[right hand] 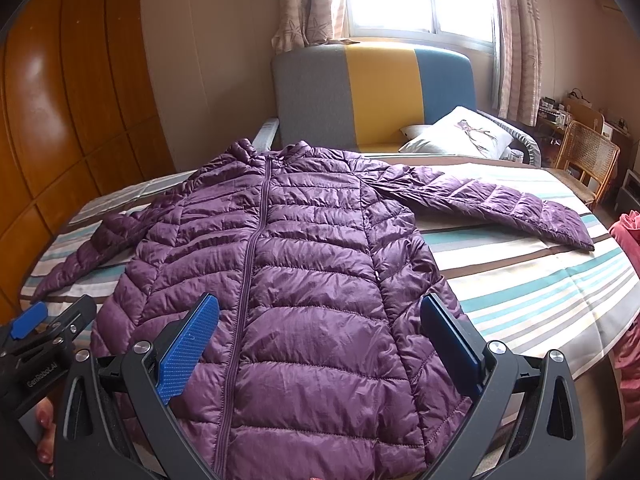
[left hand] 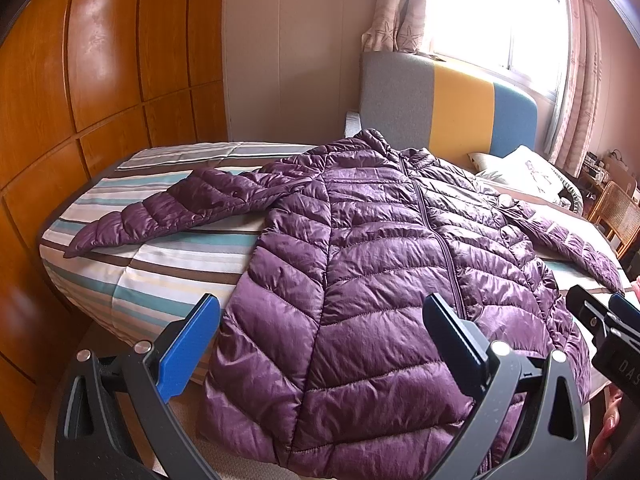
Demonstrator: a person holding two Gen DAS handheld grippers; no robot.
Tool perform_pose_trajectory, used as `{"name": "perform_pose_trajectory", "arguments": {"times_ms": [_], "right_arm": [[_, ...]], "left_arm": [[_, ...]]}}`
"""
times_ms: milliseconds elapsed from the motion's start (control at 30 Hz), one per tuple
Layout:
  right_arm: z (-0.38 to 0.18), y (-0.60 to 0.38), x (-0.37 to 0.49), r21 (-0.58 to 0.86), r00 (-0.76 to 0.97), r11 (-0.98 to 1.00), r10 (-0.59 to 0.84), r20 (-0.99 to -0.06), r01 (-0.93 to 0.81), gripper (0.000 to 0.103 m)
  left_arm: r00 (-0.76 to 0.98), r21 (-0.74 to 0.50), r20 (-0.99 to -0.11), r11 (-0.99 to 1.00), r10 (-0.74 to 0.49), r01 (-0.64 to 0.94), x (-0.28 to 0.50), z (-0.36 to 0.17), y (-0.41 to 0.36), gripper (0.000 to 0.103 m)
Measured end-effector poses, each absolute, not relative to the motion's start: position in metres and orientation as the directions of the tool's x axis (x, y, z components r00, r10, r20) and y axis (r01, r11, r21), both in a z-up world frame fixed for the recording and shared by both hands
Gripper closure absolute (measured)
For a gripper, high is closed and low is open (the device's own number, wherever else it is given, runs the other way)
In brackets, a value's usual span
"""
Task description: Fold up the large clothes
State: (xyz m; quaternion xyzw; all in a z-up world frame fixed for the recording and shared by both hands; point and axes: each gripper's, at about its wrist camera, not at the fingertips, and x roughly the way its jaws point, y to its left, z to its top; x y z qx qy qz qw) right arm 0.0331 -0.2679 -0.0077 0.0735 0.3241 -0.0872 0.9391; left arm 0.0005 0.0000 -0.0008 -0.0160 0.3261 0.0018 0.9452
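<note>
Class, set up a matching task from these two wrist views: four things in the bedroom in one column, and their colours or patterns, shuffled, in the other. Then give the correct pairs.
Things:
1. puffer jacket
2. bedsheet
3. headboard
4. wardrobe

Descriptions:
A. glossy orange-brown wood
B. grey, yellow and blue panels
C. purple, quilted
D. teal, brown and white stripes

Pairs: 1-C, 2-D, 3-B, 4-A

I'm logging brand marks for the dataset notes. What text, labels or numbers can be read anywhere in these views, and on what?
"GenRoboLAI", last letters uncertain: on the left gripper body, right wrist view.
"DAS", cut off at the frame edge: on the right gripper body, left wrist view.
Purple jacket, pillow: no readable text.
</note>
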Motion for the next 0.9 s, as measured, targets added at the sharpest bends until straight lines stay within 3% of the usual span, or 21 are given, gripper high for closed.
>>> {"name": "perform_pose_trajectory", "arguments": {"times_ms": [600,767,900], "right_arm": [[-0.008,-0.274,0.036,0.084,0.776,0.970,-0.127,-0.618,0.226,0.003],[-0.009,-0.278,0.038,0.070,0.776,0.970,-0.141,-0.614,0.232,0.003],[-0.013,-0.295,0.048,0.095,0.784,0.974,-0.106,-0.612,0.206,0.003]], "left_arm": [[0.810,-0.009,-0.586,1.000,0.000,-0.006,-0.001,-0.002,-0.005,0.002],[0.790,-0.010,-0.613,1.000,-0.016,0.013,0.006,-0.008,-0.005,0.002],[0.731,-0.058,-0.676,0.995,-0.098,0.081,0.020,-0.019,-0.004,0.002]]}}
